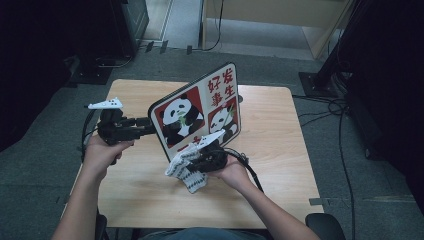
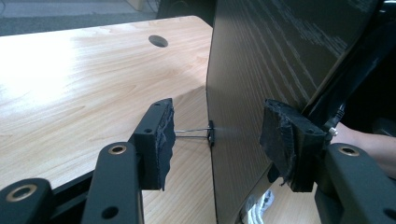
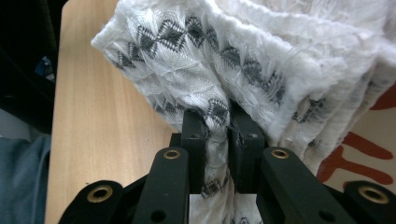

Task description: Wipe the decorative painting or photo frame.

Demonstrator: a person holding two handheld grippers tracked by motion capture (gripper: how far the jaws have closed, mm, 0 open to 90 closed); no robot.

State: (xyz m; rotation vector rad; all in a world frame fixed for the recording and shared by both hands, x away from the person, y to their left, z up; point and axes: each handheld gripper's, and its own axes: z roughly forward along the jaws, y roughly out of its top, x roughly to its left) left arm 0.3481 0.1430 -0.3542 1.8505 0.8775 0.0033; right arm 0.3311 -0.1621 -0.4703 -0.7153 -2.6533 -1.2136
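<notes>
Panda board [image 1: 197, 112] upright, edge toward left gripper [image 1: 150, 121]

Light wooden bench [image 1: 280, 150] with rounded corners and a round cable hole [image 2: 158, 41] near its far edge. Grey carpet floor [image 1: 40, 165] all around. Black cables [image 1: 345, 130] trailing on the right, dark stand base [image 1: 315, 82] behind them.
</notes>
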